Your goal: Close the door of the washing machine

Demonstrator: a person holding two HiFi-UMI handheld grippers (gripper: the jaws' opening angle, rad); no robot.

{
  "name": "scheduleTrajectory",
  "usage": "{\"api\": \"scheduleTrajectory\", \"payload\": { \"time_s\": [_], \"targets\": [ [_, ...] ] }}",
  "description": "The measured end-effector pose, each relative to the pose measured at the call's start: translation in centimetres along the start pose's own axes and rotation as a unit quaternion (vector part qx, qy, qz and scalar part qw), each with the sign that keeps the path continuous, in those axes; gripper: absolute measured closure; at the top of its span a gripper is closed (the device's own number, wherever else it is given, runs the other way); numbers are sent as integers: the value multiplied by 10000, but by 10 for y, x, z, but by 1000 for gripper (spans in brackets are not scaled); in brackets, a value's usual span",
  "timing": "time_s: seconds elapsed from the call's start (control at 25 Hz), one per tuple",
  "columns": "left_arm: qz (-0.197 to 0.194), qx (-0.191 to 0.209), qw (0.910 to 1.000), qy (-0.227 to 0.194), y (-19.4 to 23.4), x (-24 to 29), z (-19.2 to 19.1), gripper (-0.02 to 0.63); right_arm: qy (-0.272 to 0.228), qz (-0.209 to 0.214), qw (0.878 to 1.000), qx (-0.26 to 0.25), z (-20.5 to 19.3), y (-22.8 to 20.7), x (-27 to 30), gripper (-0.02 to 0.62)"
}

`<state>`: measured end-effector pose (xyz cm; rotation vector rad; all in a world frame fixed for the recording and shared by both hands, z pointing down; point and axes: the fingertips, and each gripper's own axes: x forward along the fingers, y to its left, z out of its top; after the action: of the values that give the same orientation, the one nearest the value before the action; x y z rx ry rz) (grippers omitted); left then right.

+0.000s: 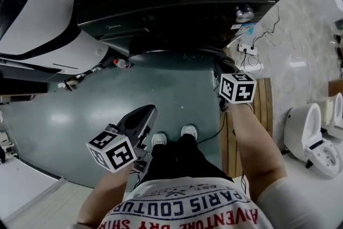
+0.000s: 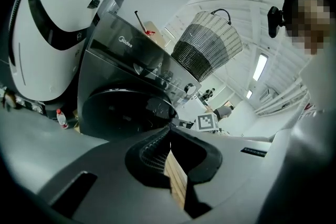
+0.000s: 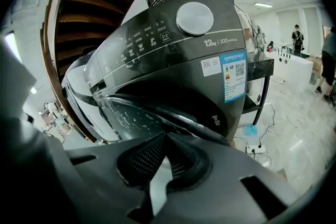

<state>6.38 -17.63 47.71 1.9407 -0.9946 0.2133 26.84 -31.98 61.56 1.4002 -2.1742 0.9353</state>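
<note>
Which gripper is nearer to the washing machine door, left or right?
Right. The right gripper is close before the door, at its right side in the head view; the left gripper is farther back, over the floor near the person's shoes.

Head view: both forearms bare, stretched fwd and tilted down. L forearm [image 1: 104,193] sits low at frame left. The left gripper [image 2: 170,128] has its jaws pressed together at the tips, w/ nothing between them. R forearm [image 1: 257,150] reaches farther out at frame right. The right gripper [image 3: 166,136] is likewise closed tight and empty. Each gripper's marker cube [image 1: 111,148] faces up.
</note>
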Motion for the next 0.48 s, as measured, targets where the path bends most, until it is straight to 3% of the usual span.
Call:
{"api": "scheduleTrajectory", "payload": {
  "time_s": [0.48],
  "targets": [
    [13,-11,9998,177,12,17,-6,581,-483,-106,9979,429,43,-20,31,574]
  ]
}}
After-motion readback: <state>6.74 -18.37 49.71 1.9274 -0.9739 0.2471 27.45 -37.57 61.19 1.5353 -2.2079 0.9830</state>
